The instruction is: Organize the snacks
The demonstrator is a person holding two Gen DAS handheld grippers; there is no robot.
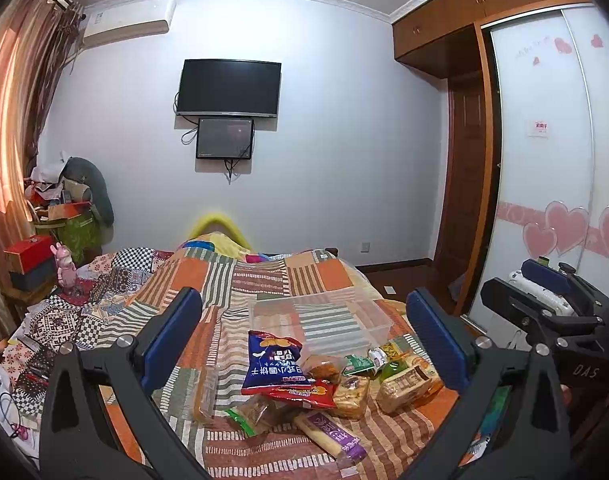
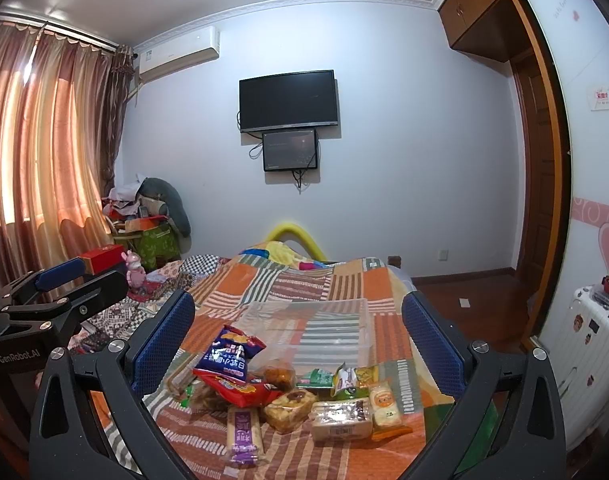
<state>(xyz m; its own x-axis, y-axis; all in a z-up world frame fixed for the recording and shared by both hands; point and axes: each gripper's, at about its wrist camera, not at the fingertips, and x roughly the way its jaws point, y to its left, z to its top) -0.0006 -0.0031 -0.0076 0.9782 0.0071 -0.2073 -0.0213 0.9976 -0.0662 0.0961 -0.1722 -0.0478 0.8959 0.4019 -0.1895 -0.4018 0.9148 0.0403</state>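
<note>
snacks (image 2: 288, 392) heaped on bed (image 2: 344, 280), empty clear bin (image 2: 316, 332) just behind | both claws wide, holding nothing, above near edge | left claw (image 1: 304, 344) faces blue bag (image 1: 274, 360); right claw (image 2: 300, 344) nearer wrapped cakes (image 2: 342, 420) | purple bar (image 2: 244, 430) long axis runs toward camera

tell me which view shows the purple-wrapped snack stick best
The right wrist view. There the purple-wrapped stick lies whole between the open fingers, both ends clear, in front of the red bag. The left wrist view shows it too, but angled low in the frame, its far end tucked against other snacks.
</note>
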